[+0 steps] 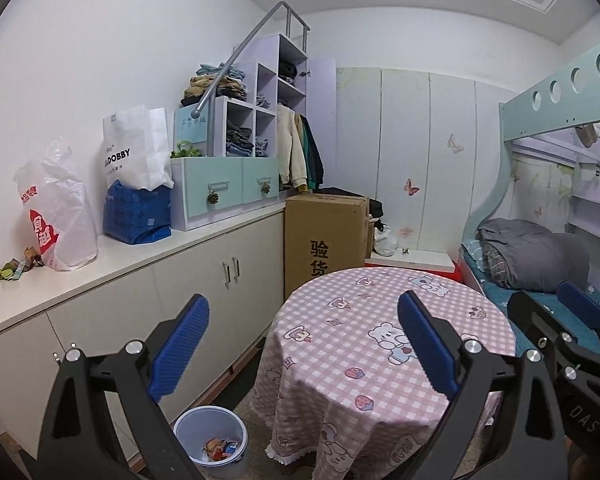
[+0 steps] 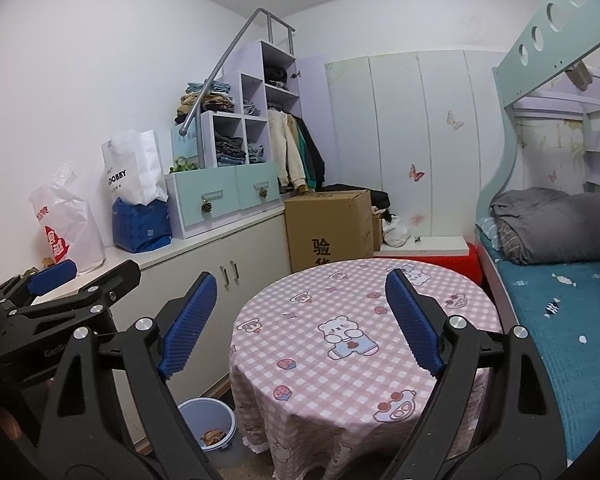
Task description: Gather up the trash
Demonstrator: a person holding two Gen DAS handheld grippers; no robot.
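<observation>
We count two tongs (image 1: 304,344) (image 2: 300,320), one bin (image 1: 212,440), one round surface (image 1: 380,320), three bags (image 1: 56,216) on the long surface (image 1: 140,248), one box (image 1: 324,232), two drawers (image 1: 208,192), and one bed (image 2: 560,300).

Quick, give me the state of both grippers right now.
Left gripper: open, nothing between its fingers.
Right gripper: open, nothing between its fingers.

A pale blue bin (image 1: 211,440) stands upright on the floor, colourful wrappers (image 1: 220,449) lying inside it.
</observation>
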